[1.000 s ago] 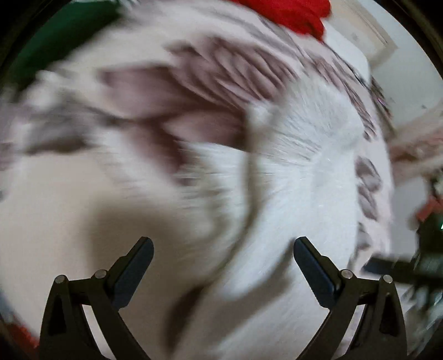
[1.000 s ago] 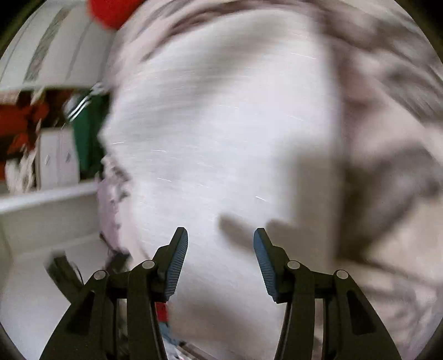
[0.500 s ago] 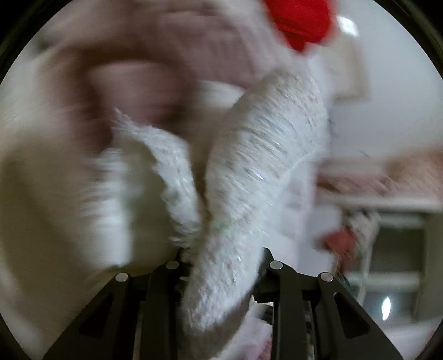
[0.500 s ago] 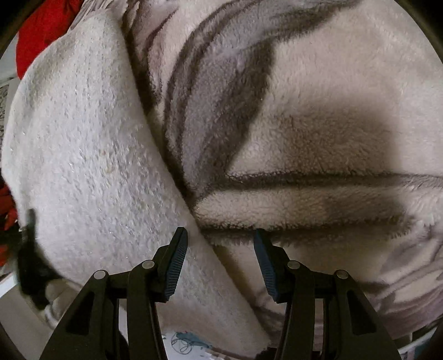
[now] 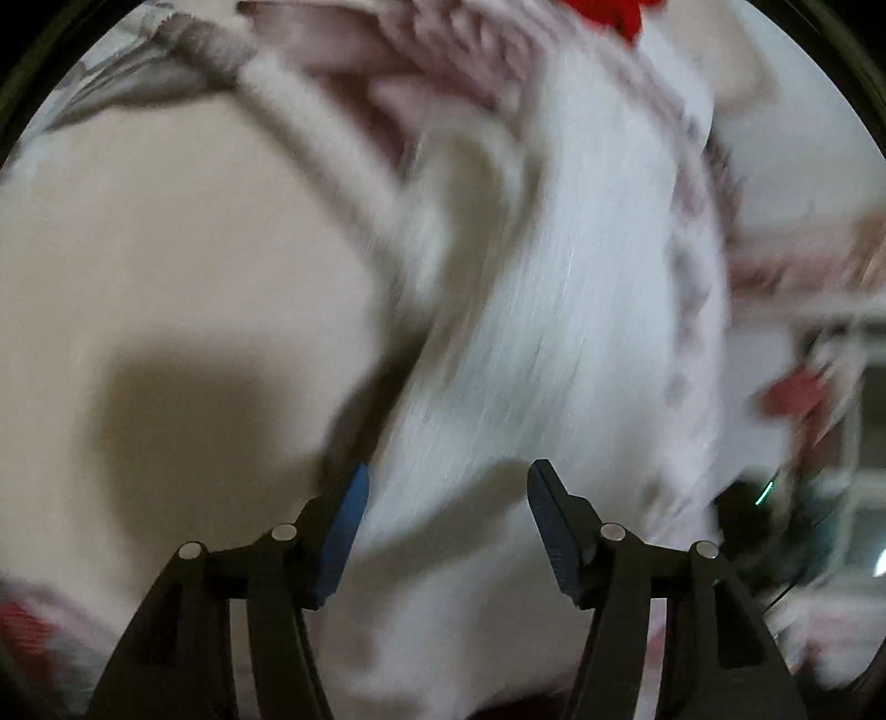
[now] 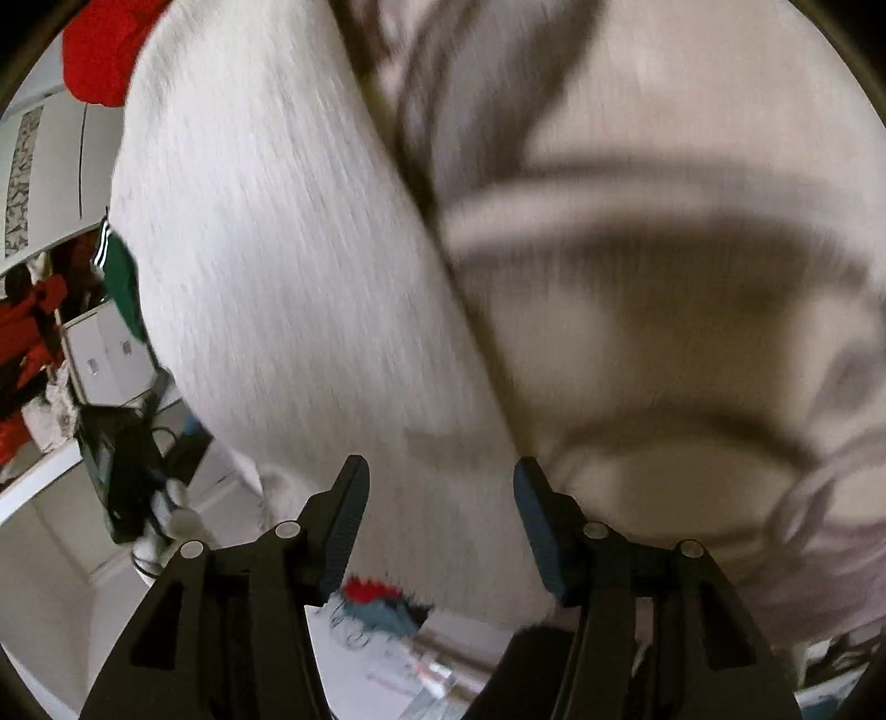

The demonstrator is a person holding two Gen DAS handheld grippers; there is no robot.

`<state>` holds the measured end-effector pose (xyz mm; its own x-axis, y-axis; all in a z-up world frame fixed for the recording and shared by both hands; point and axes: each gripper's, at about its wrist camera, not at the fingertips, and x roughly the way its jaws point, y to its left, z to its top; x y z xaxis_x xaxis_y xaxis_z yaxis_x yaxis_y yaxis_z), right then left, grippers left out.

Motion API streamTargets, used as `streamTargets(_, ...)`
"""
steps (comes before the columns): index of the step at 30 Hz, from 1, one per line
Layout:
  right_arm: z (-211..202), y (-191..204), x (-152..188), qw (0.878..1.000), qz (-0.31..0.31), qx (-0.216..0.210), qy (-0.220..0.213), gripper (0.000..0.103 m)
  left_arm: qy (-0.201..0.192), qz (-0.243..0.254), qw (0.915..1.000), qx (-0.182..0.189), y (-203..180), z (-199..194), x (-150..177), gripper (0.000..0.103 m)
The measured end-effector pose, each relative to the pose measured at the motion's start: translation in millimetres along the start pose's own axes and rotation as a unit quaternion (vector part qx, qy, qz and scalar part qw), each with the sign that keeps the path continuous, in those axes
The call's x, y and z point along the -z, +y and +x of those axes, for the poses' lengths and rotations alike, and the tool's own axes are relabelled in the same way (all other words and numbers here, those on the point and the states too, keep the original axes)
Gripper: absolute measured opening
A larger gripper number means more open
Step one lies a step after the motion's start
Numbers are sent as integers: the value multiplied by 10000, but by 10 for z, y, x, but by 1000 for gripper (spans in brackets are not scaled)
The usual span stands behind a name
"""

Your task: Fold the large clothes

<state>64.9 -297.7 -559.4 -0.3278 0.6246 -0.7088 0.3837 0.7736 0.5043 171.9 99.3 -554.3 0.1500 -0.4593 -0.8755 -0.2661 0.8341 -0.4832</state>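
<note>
**Here, both claws part over a plush striped garment**

Here the fluffy garment fills almost all of both wrist views, its pale fleece side folded over a cream side banded with grey-brown stripes. In the left wrist view the left claw points down at the fabric, its jaws opening; a white fleece fold runs down between the blue-padded fingers, close against the left pad, while the right pad stands clear of it, so nothing is pinched. Blur hides the finer detail.

In the right wrist view the right claw is also spread and widening, hovering just over the seam where the plain fleece meets the striped side of the garment; the cloth lies beyond the fingertips, and whether they touch it cannot be told. A red cloth sits at the top left edge, and a green item with white stripes peeks out beside the fleece. Shelving with red clutter shows at far left.
</note>
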Motion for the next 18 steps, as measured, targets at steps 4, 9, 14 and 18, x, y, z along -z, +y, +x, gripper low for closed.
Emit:
streamTargets(4, 416, -123, 240, 9978, -14, 349, 557, 58, 74, -19, 9995, -298, 3, 167, 555, 48)
streamTargets(9, 584, -127, 402, 9972, -7, 620, 425, 42, -579, -149, 9978, -298, -95, -29, 702, 9)
streamTargets(14, 482, 38, 665, 9977, -281, 582, 181, 21, -516, -795, 9955, -63, 226, -28, 898, 9)
streamTargets(18, 728, 75, 617, 9933, -423, 1009, 364, 23, -253, -1216, 9923, -27, 458, 279, 825, 14)
